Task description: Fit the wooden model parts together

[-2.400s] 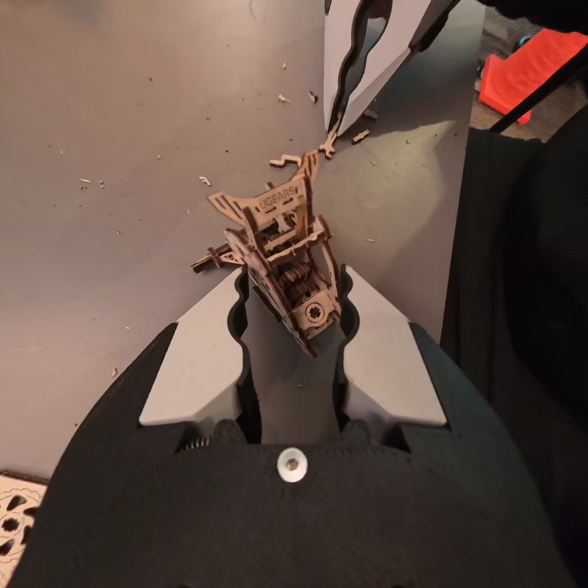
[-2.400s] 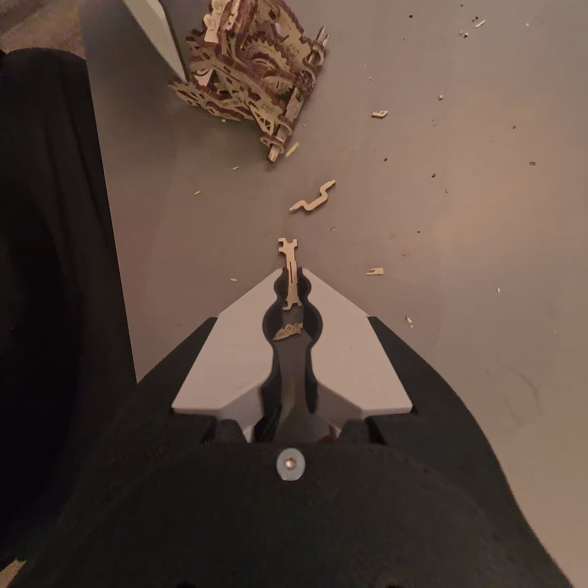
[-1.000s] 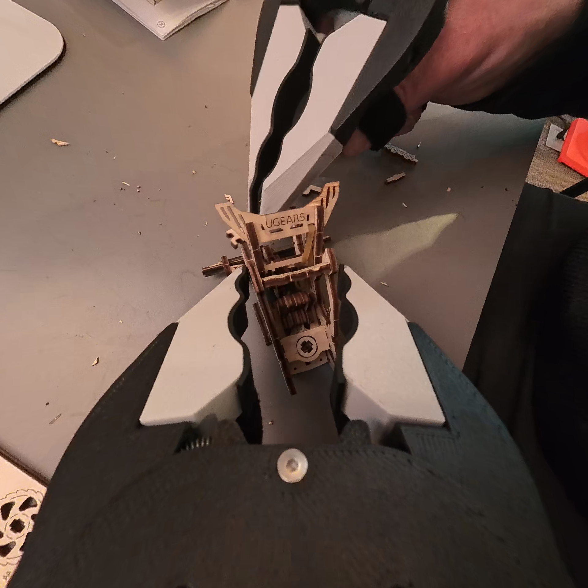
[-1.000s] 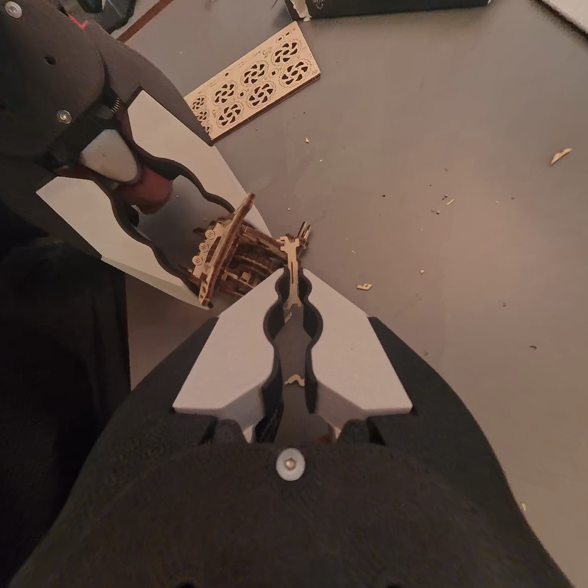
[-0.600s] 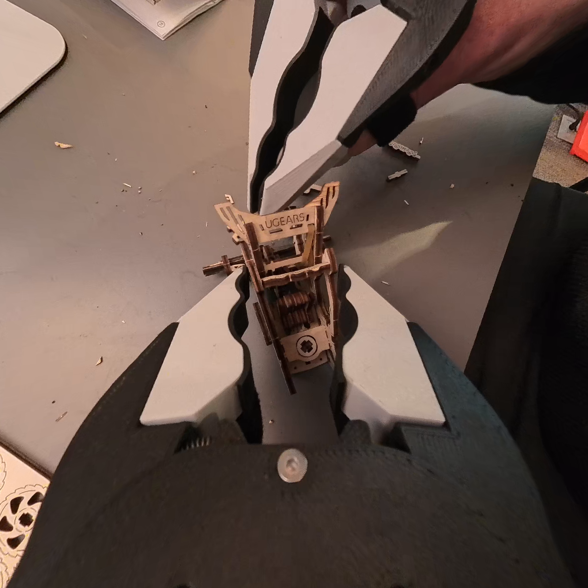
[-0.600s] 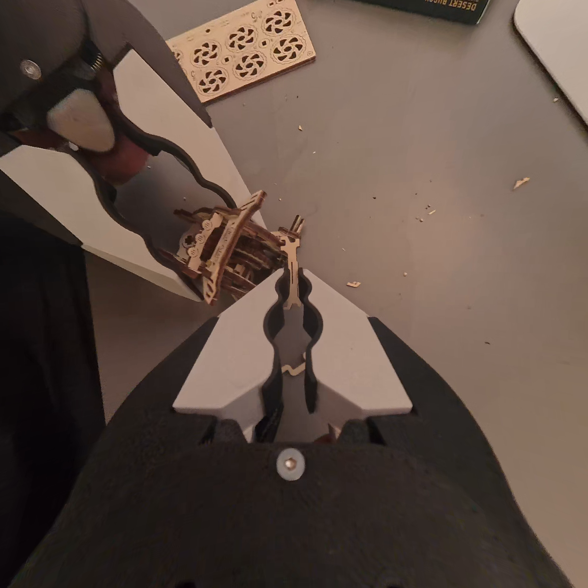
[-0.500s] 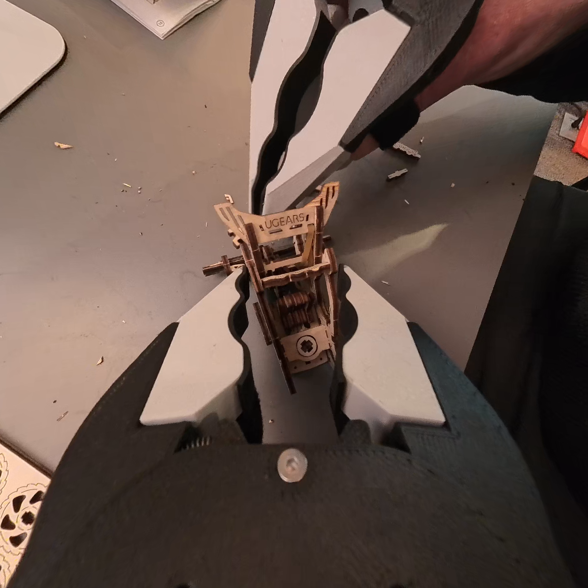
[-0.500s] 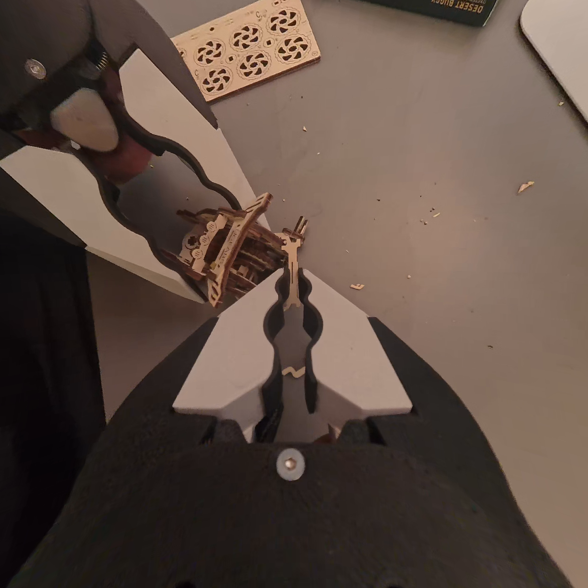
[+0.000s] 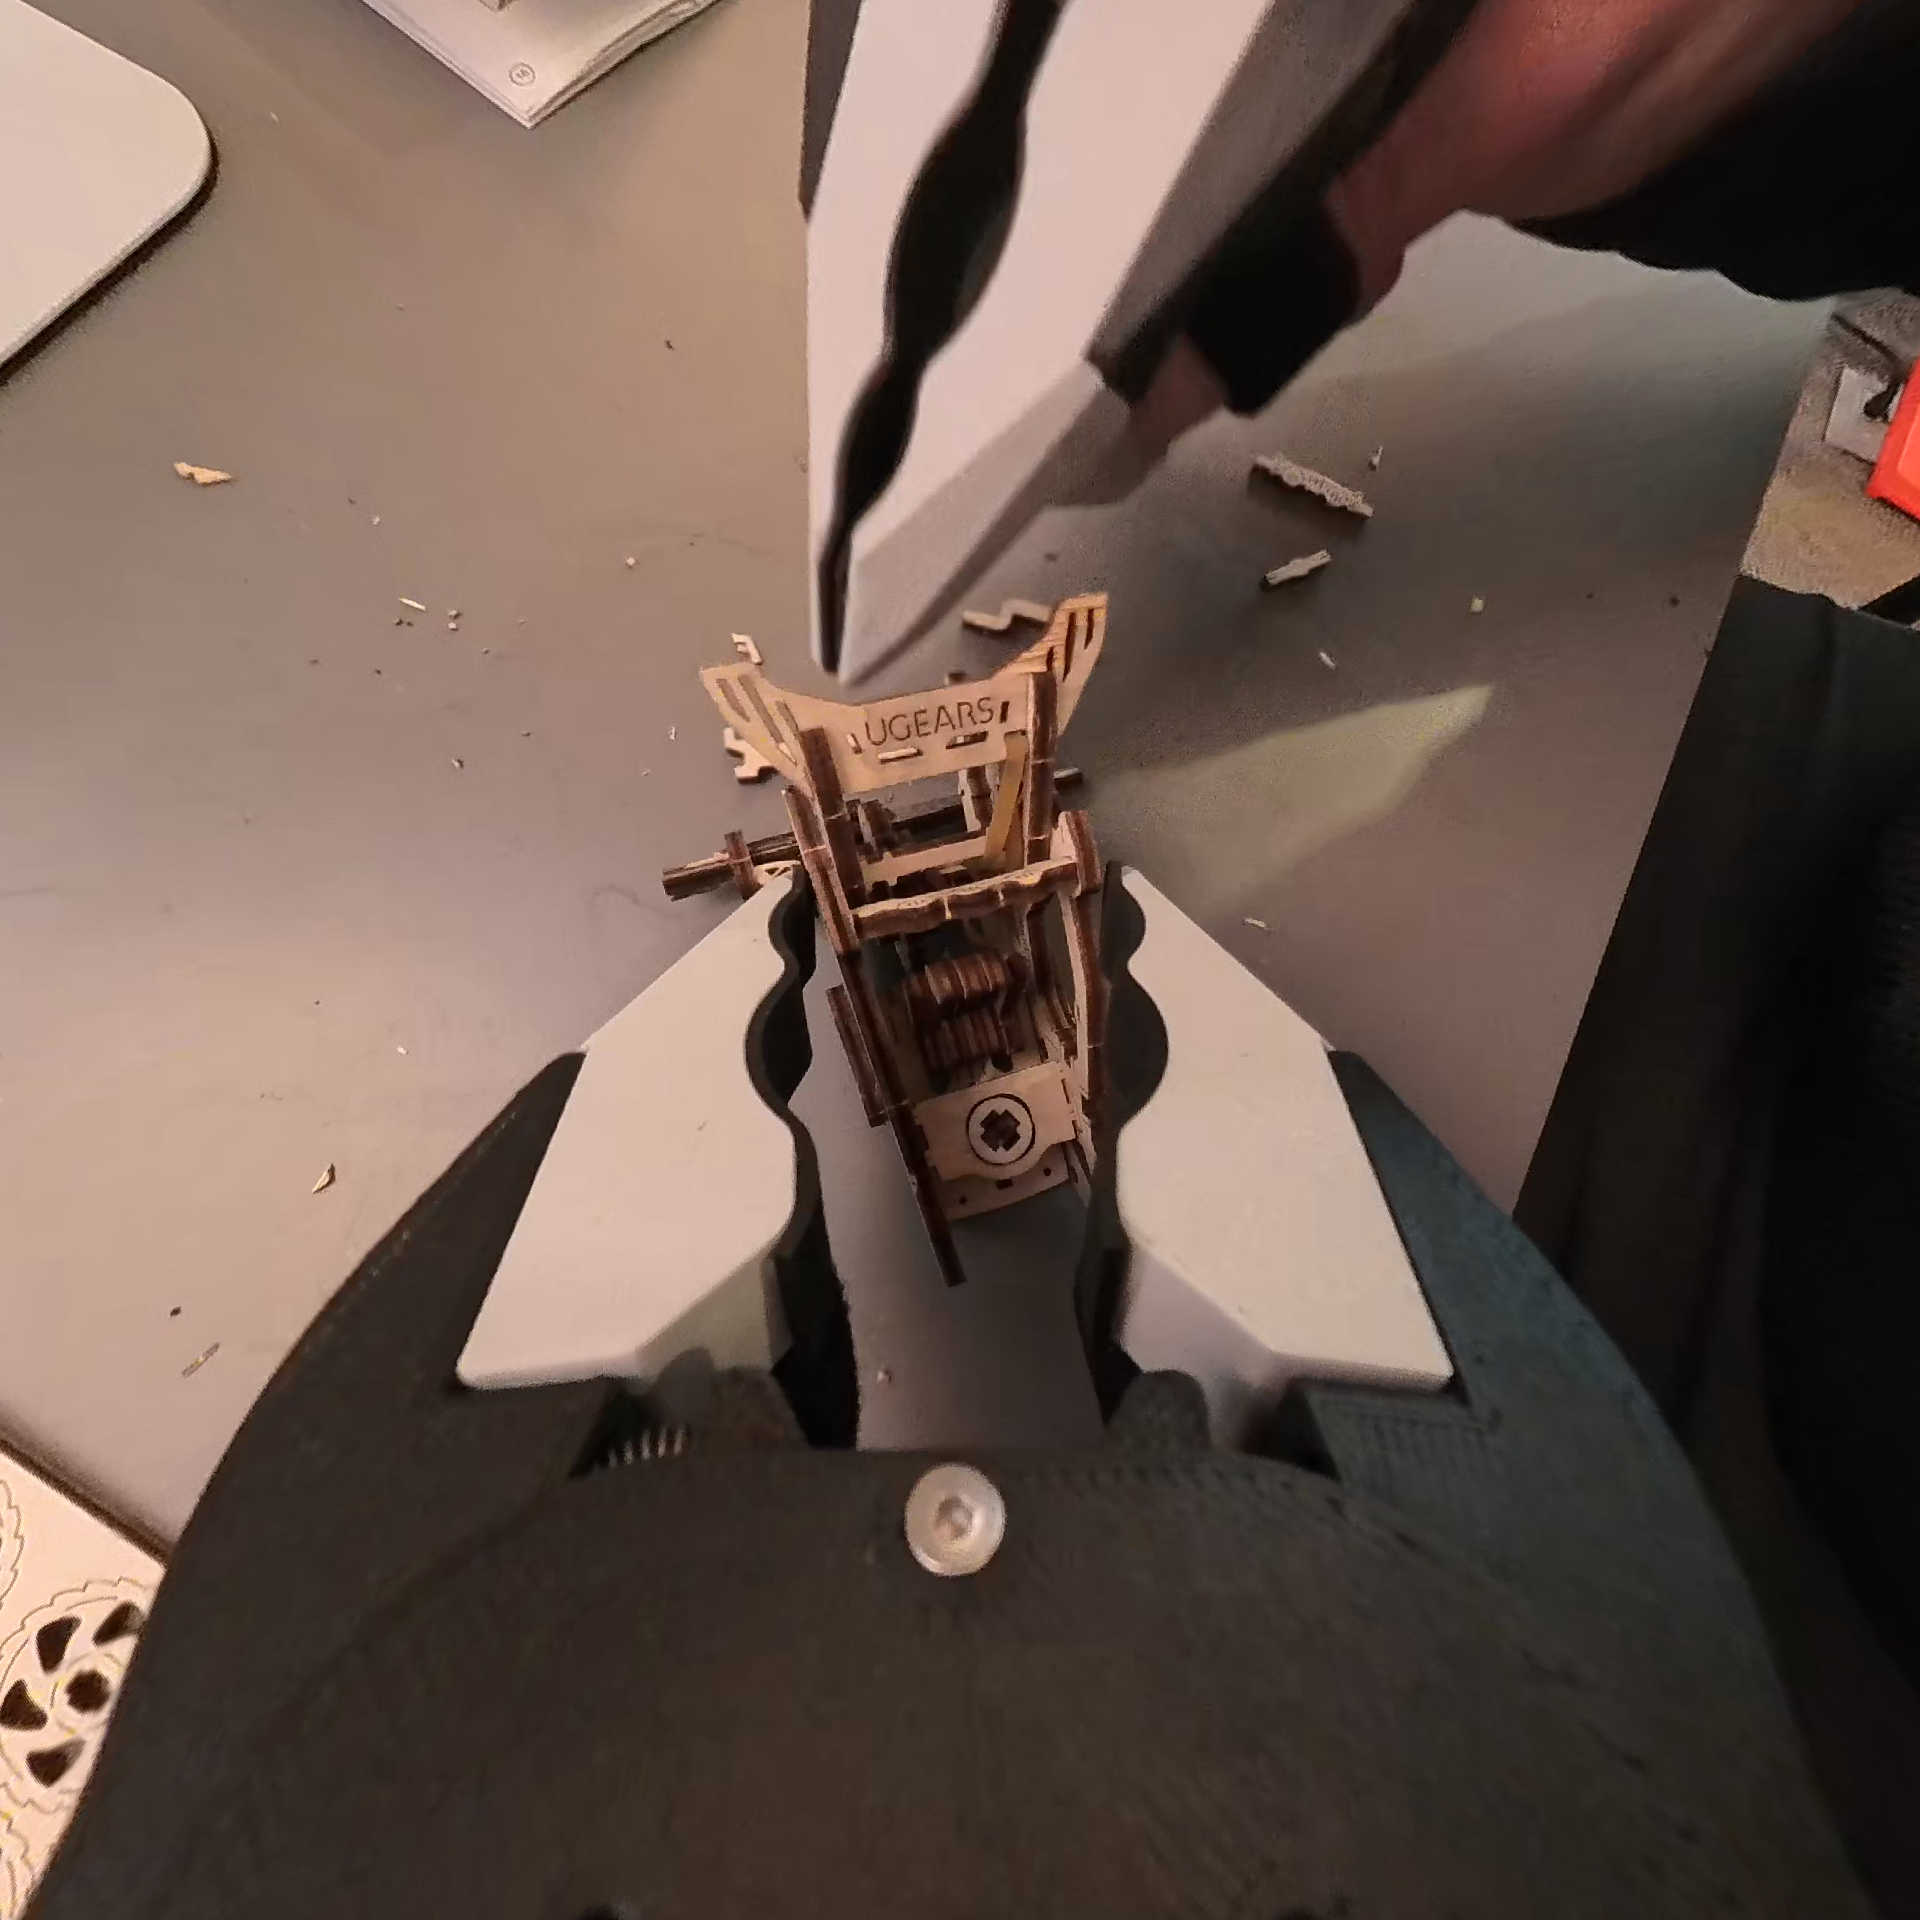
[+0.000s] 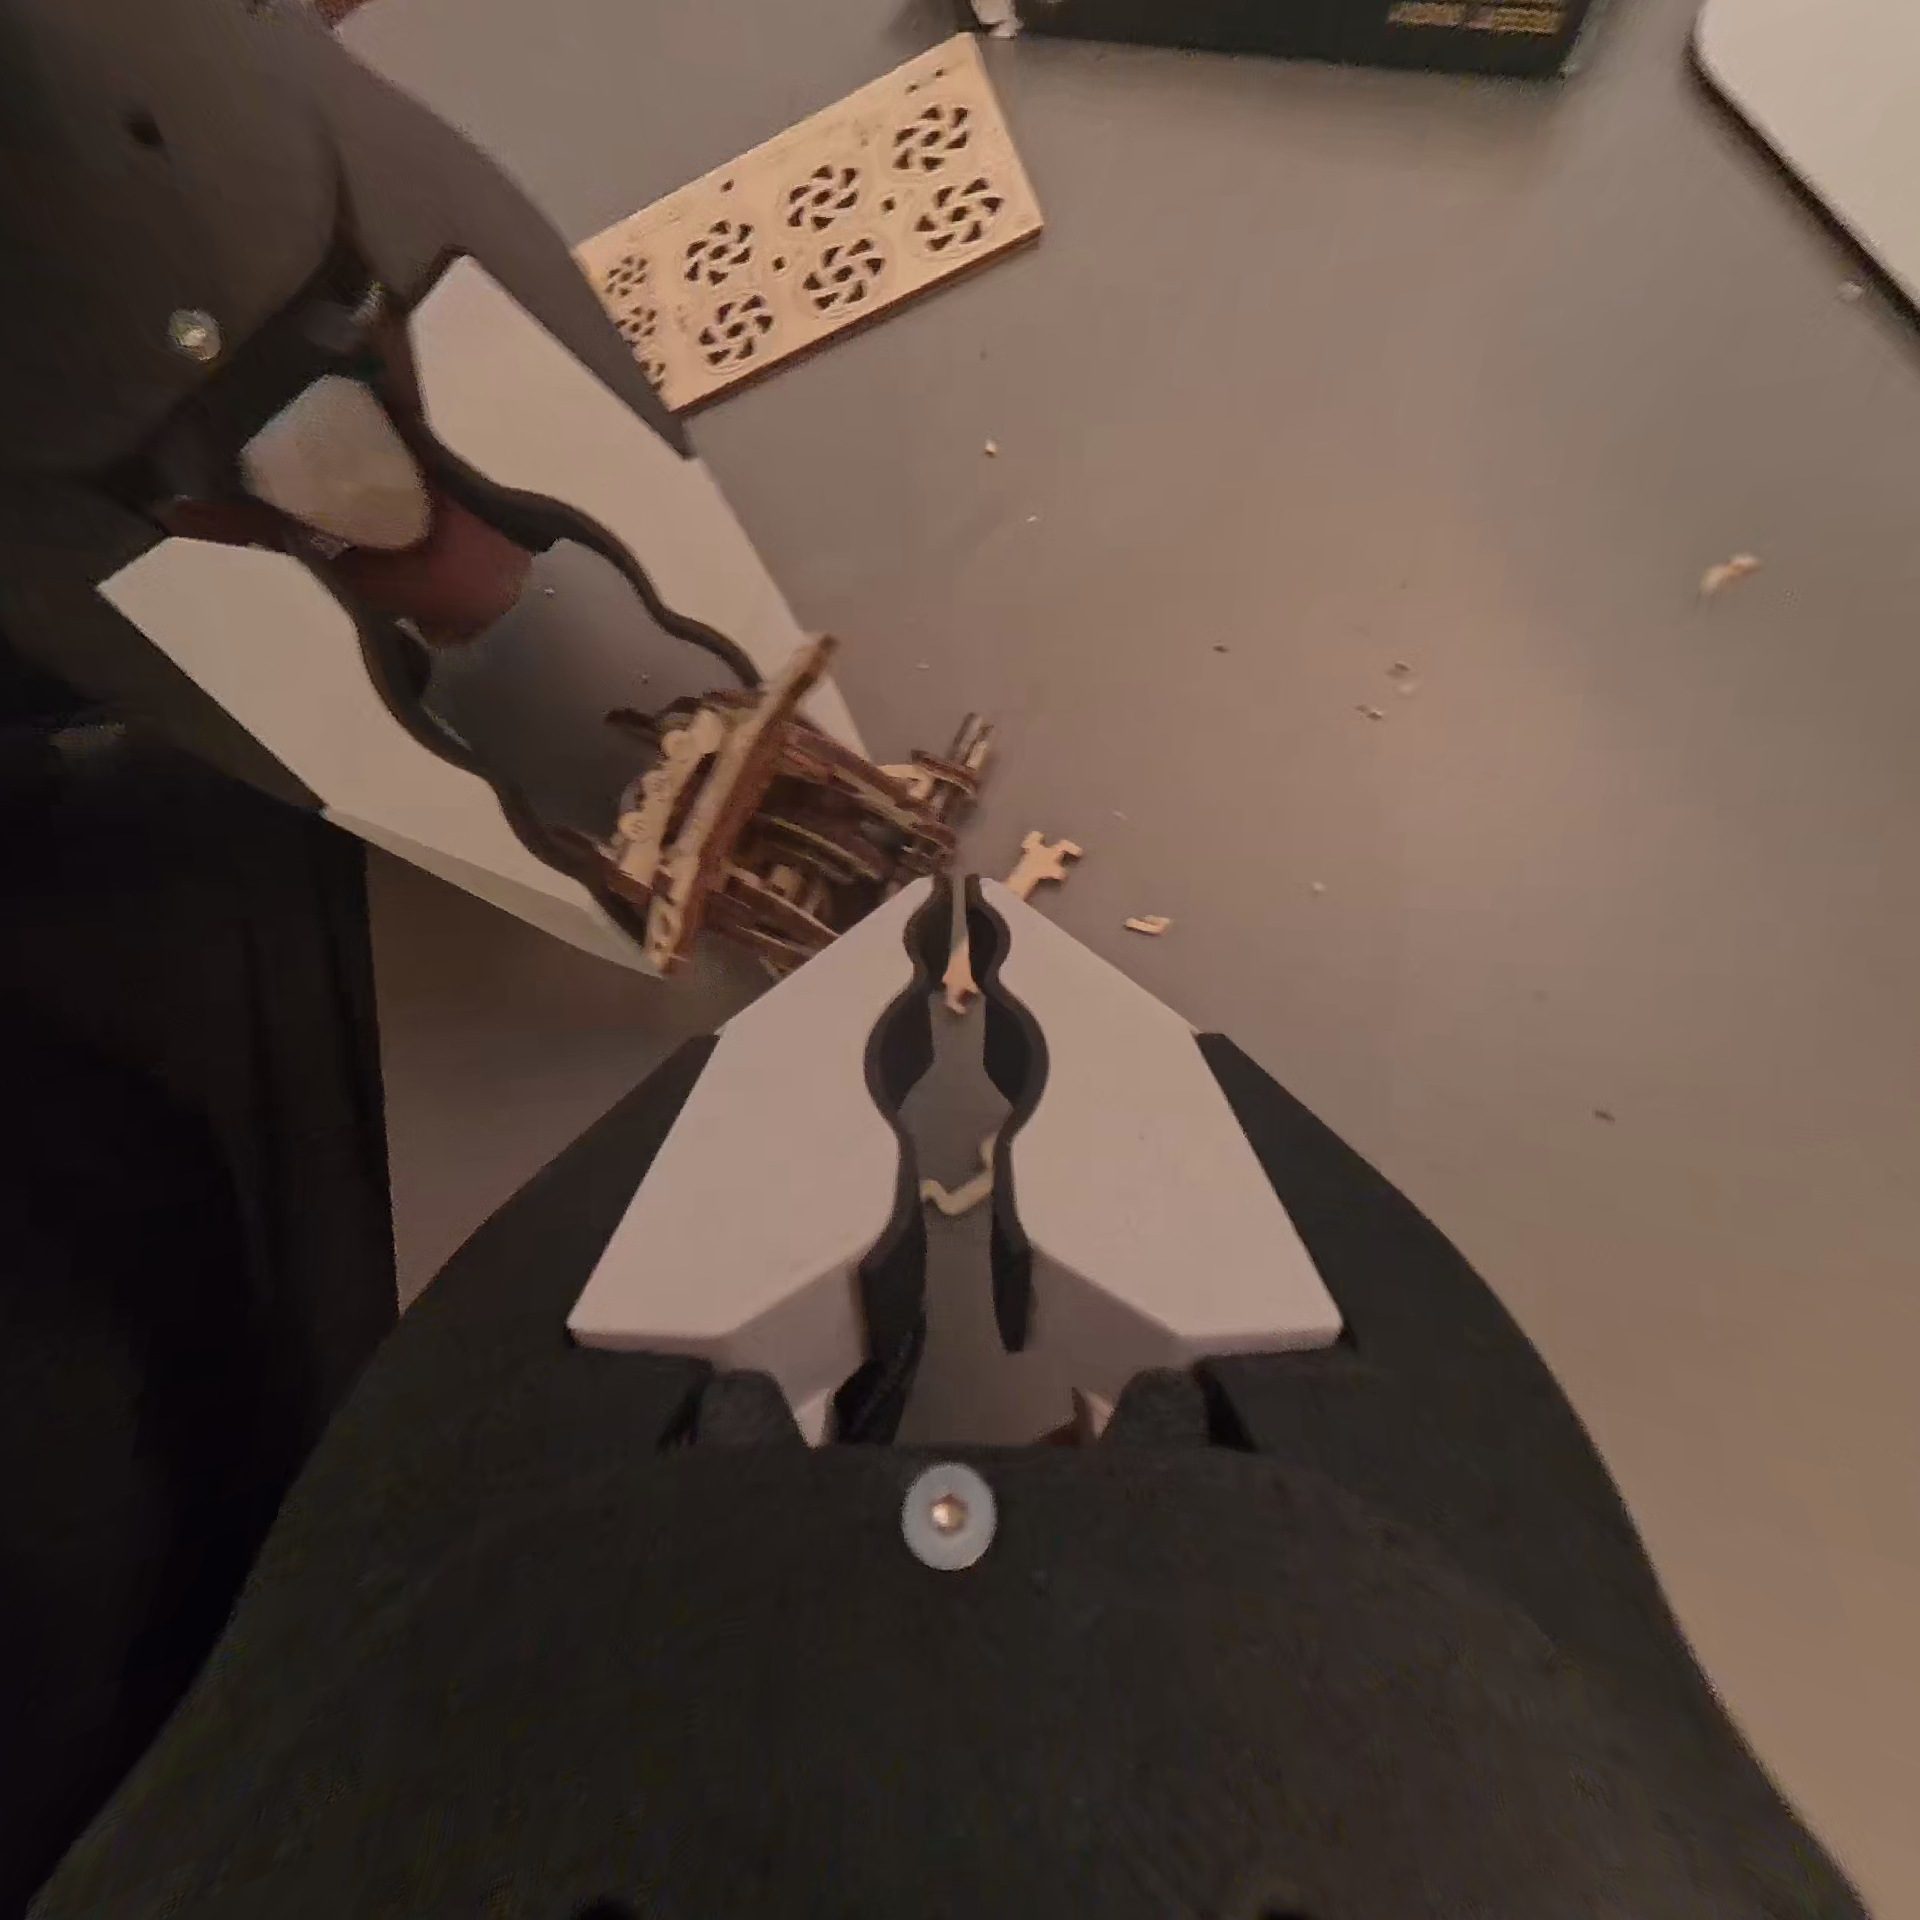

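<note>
The wooden gear model point(image 9: 935, 997) sits between the fingers of my left gripper point(image 9: 956, 883), which is shut on its sides and holds it nose-up over the grey table point(image 9: 312, 831). My right gripper point(image 9: 836, 655) hangs just behind the model's top plate. In the right wrist view the model point(image 10: 769, 821) is in the left gripper point(image 10: 748, 852), up and to the left. The right gripper point(image 10: 951, 888) has its tips a thin slit apart. The small flat wooden part point(image 10: 1047, 858) lies slanted past the right fingertip, beside the model's axle. I cannot tell if it is still pinched.
A Z-shaped wooden scrap point(image 10: 956, 1190) lies on the table under the right gripper. A cut-out gear sheet point(image 10: 821, 218), a dark box point(image 10: 1299, 31) and a white pad point(image 10: 1829, 156) lie farther off. Chips litter the table. The table edge point(image 9: 1683, 831) and dark cloth are close by. Tip to tip, the grippers are about 5 cm apart. The Z-shaped wooden scrap point(image 10: 956, 1190) sits 7 cm or so from the ends of my right fingers.
The small part stood upright between the right fingertips; now it is slanted off to the right of them. The right gripper has pulled back a little, blurred. The left gripper and model hold still.
</note>
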The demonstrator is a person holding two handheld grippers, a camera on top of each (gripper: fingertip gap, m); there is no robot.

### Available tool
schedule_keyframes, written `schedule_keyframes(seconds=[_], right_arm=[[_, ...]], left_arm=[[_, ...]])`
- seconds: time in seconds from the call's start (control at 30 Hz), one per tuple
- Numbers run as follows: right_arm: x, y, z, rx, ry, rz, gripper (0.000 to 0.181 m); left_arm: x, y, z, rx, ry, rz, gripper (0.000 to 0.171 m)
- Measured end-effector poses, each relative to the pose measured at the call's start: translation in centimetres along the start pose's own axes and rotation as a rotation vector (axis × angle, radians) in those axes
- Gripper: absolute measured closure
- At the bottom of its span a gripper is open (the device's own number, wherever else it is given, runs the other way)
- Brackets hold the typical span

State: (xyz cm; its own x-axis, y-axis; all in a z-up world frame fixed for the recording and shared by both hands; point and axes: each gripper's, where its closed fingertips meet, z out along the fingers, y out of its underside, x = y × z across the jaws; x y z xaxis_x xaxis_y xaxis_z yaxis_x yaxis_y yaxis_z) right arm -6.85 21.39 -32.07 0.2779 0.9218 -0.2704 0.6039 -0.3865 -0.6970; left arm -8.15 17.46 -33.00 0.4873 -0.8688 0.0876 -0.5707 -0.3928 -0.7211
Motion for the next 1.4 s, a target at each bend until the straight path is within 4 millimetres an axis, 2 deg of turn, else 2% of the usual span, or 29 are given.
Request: schedule_keyframes(seconds=[0.13, 0.2, 0.37, 0.47, 0.5, 0.6, 0.7, 0.8, 0.9, 1.0, 1.07, 1.13, 1.23, 1.4], right_arm=[[2.0, 1.0, 0.0, -0.036, -0.001, 0.061, 0.167], [1.9, 1.9, 0.8, -0.088, -0.018, 0.071, 0.162], [1.1, 1.7, 2.1, -0.137, 0.055, -0.029, 0.161], [1.4, 1.6, 2.5, -0.173, 0.132, -0.101, 0.17], [1.5, 1.6, 2.5, -0.177, 0.151, -0.126, 0.173], [1.1, 1.6, 2.5, -0.158, 0.107, -0.089, 0.178], [0.4, 0.2, 1.4, -0.005, -0.022, 0.046, 0.178], [-0.5, -2.6, -1.4, 0.22, -0.199, 0.214, 0.178], [-1.6, -5.4, -4.7, 0.441, -0.452, 0.42, 0.178], [-2.9, -6.9, -7.3, 0.57, -0.621, 0.509, 0.177], [-3.8, -7.4, -8.5, 0.614, -0.694, 0.527, 0.177], [-4.3, -7.3, -9.0, 0.614, -0.733, 0.541, 0.177], [-4.8, -7.1, -9.3, 0.604, -0.787, 0.565, 0.177], [-4.9, -7.0, -9.4, 0.605, -0.774, 0.555, 0.177]], left_arm=[[-0.4, 0.4, -0.4, -0.01, -0.019, -0.004, 0.119], [-0.6, 0.7, -0.8, -0.026, -0.029, 0.001, 0.119], [-1.2, 1.6, -1.8, -0.05, -0.019, -0.009, 0.119], [-1.2, 1.9, -2.1, -0.057, -0.008, -0.012, 0.119], [-1.2, 1.9, -2.1, -0.059, -0.007, -0.016, 0.117], [-1.8, 1.7, -2.7, -0.036, -0.052, -0.033, 0.095], [-2.2, -0.5, -4.4, 0.089, -0.104, -0.036, 0.088], [-2.2, -3.7, -5.9, 0.203, -0.198, 0.018, 0.087], [-0.8, -7.3, -5.3, 0.276, -0.265, 0.109, 0.087], [-0.2, -9.9, -4.1, 0.306, -0.334, 0.205, 0.089], [-0.2, -10.9, -3.8, 0.324, -0.36, 0.234, 0.092], [0.4, -12.1, -4.2, 0.378, -0.358, 0.271, 0.104], [0.8, -12.5, -4.0, 0.375, -0.359, 0.323, 0.121], [1.0, -12.7, -4.0, 0.367, -0.364, 0.344, 0.123]])
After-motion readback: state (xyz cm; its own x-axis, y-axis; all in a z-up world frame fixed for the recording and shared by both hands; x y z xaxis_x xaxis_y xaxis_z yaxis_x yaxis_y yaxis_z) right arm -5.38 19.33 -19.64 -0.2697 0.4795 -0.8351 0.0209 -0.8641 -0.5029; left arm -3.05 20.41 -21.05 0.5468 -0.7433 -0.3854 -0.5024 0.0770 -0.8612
